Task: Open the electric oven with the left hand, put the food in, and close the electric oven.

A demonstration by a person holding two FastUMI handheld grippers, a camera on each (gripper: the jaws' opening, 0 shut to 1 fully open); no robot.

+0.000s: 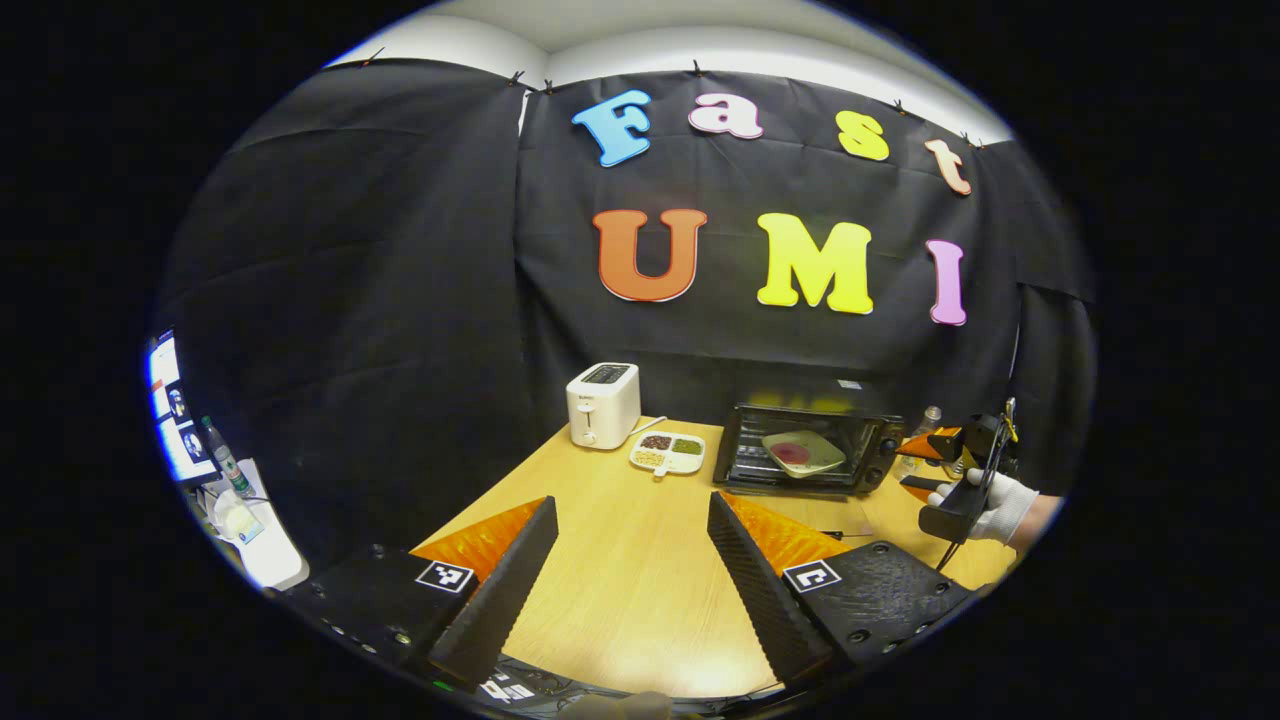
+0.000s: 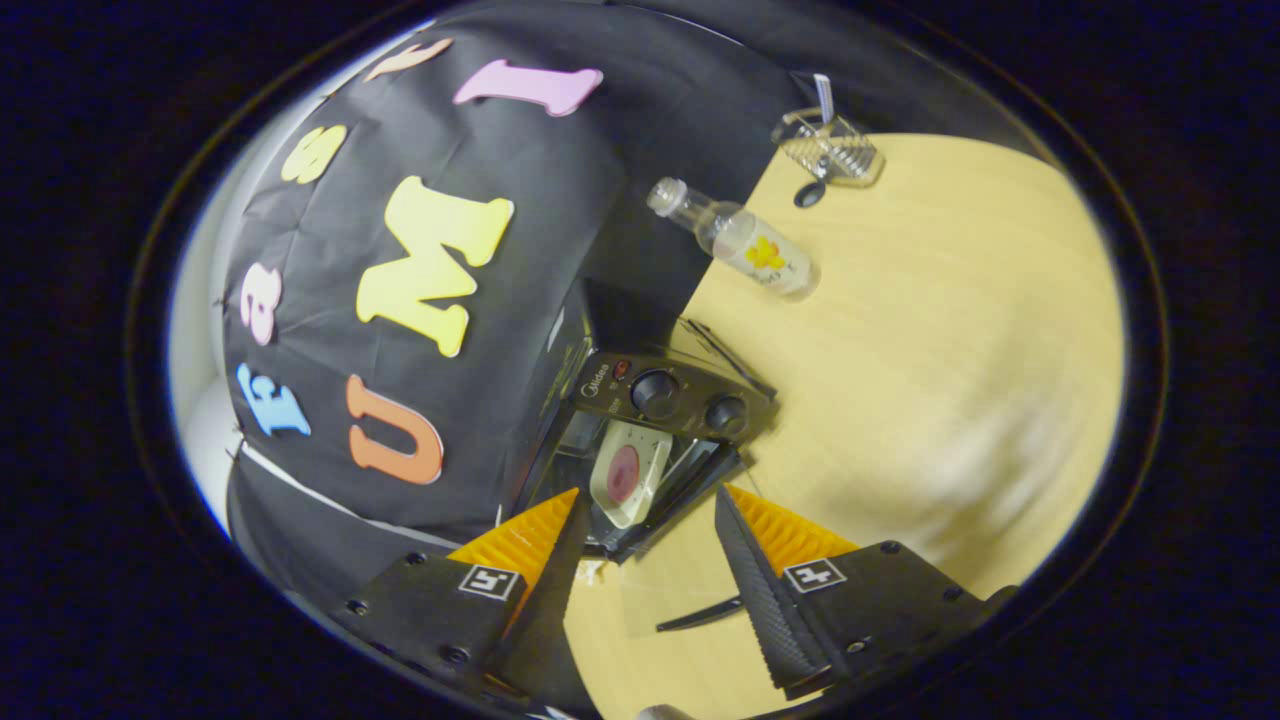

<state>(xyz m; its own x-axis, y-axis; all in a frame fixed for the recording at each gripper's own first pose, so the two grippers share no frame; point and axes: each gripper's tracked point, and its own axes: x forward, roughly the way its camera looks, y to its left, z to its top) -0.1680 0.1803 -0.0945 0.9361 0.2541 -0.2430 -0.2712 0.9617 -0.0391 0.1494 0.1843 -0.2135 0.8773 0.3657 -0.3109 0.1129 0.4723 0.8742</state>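
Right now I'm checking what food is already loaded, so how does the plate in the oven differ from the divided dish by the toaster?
The plate sits inside the open oven; the divided dish rests on the bare table beside the toaster. The plate holds one reddish round piece; the divided dish holds separate dark, green and pale portions in compartments. The plate looks larger. Both are pale with rounded corners.

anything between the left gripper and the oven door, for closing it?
Nothing visible. In the left gripper view, bare light wooden tabletop runs from the left gripper to the black electric oven, door down, pale plate of food inside. The white sectioned dish and white toaster sit left of that line; the right gripper hangs right of the oven.
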